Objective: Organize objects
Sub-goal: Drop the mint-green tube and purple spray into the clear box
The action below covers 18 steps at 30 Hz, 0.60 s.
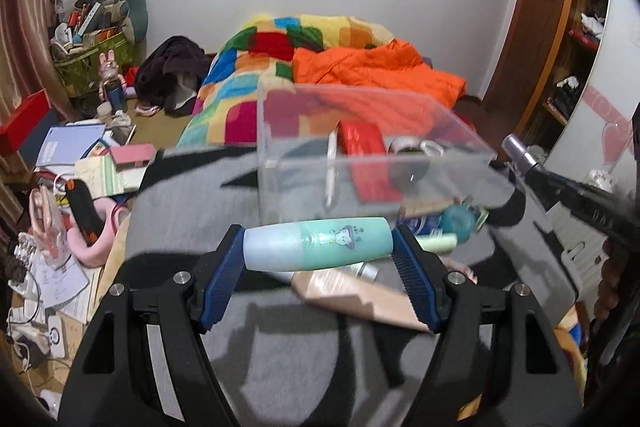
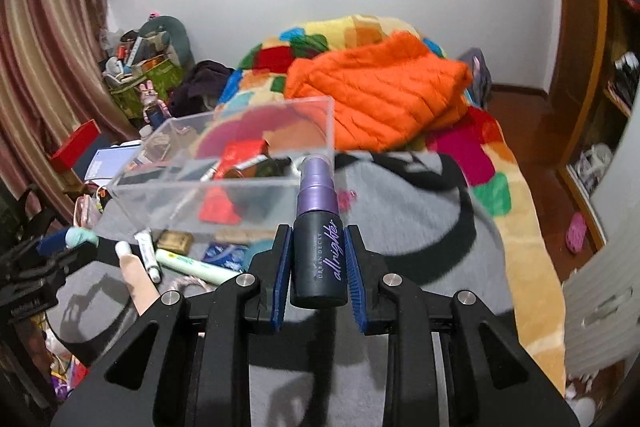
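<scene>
Left gripper (image 1: 318,259) clamped on a mint-green bottle (image 1: 320,243) with a pale cap end, held crosswise, blue pads pressing both ends, lifted clear of the grey blanket (image 1: 192,211). Right gripper (image 2: 318,267) closed narrow on a dark spray bottle (image 2: 319,259) with purple top, upright between the pads, "all nighter" lettering readable on the side. Just beyond both grippers, a clear plastic box (image 1: 280,147) on the blanket, holding a red packet (image 1: 368,163), a white pen (image 1: 331,167) and a roll of tape (image 1: 412,149). Below the box's near wall, loose items on the blanket: a pale green tube (image 2: 192,265), a white tube (image 2: 146,253), a small gold tin (image 2: 174,241), a blue packet (image 2: 224,253), a teal round item (image 1: 458,221), a tan flat box (image 1: 360,293). A person's finger (image 2: 138,283) visible at left in the right wrist view, beside the left gripper's frame. Farther out, a patchwork quilt (image 1: 248,83) with an orange jacket (image 2: 380,95) on top. Left side of the room cluttered with papers, a red box (image 2: 76,143), a green basket (image 1: 92,61) of junk, and curtains (image 2: 48,47). Wooden shelving (image 1: 576,59) on the right.
</scene>
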Each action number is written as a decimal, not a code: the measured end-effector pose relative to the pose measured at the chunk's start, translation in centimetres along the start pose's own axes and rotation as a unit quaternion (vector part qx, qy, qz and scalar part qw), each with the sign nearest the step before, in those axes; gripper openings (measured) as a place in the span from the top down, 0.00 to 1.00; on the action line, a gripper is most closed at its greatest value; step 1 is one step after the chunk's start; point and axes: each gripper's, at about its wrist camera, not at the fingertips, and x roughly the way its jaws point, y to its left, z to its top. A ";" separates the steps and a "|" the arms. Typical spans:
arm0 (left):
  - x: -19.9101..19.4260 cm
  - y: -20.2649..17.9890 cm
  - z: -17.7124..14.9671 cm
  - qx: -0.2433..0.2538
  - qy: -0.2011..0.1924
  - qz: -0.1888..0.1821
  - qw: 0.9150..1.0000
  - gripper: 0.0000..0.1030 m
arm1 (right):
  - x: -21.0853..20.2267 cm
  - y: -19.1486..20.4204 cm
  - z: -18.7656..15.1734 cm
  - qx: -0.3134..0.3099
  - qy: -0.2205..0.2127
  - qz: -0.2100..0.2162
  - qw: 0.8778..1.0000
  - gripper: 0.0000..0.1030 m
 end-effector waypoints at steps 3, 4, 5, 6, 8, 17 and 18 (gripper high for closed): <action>0.4 -0.5 1.5 0.008 -0.010 -0.001 1.000 0.29 | 0.3 0.8 1.1 -0.011 -0.008 0.005 1.000 0.77; 0.6 -0.6 2.0 0.007 -0.011 -0.004 1.000 0.29 | 0.4 0.9 1.3 -0.012 -0.010 0.007 1.000 0.77; 0.8 -0.6 2.4 0.007 -0.012 -0.007 1.000 0.29 | 0.5 1.1 1.6 -0.014 -0.012 0.009 1.000 0.77; 1.0 -0.7 2.8 0.008 -0.012 -0.010 1.000 0.29 | 0.7 1.3 1.9 -0.017 -0.014 0.011 1.000 0.77; 1.5 -1.0 3.7 0.009 -0.013 -0.011 1.000 0.29 | 1.0 1.8 2.6 -0.022 -0.019 0.013 1.000 0.77; 5.3 -1.8 6.6 0.018 0.004 -0.019 1.000 0.29 | 4.1 2.6 5.1 -0.030 -0.012 0.025 0.999 0.77; 5.7 -1.8 6.7 0.018 0.008 -0.020 1.000 0.29 | 4.5 2.6 5.3 -0.030 -0.009 0.026 0.999 0.77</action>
